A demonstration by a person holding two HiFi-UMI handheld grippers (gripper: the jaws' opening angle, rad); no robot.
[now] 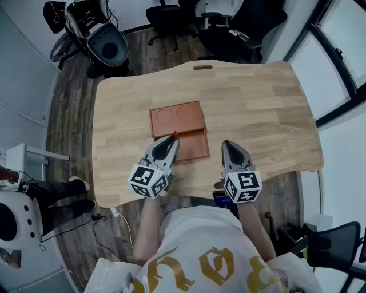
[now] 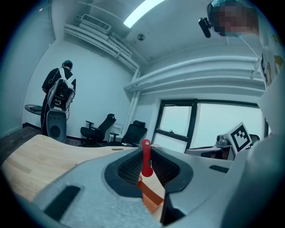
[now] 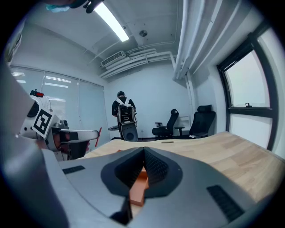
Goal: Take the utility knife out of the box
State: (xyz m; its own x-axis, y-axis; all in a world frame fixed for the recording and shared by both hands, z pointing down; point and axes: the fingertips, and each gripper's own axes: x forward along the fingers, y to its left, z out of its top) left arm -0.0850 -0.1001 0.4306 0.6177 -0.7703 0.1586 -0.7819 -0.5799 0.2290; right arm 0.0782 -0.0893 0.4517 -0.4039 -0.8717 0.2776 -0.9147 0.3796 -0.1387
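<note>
Box (image 1: 177,121): open, on table (image 1: 260,111) | utility knife (image 2: 146,161): clamped in left gripper (image 1: 172,138)

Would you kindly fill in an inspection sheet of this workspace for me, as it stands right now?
Surface: wooden table, carrying only the box.
Job's things: orange box lies open mid-table; red utility knife is gripped by the left gripper over the box's near half.
Clutter: nothing seen on the table.
Grippers: left gripper shut on the utility knife; right gripper shut and empty, to the right of the box.
Cables: black lead on the floor by the table's near left corner.
Surroundings: office chairs beyond the table, window at right, a bystander's leg at left.
</note>
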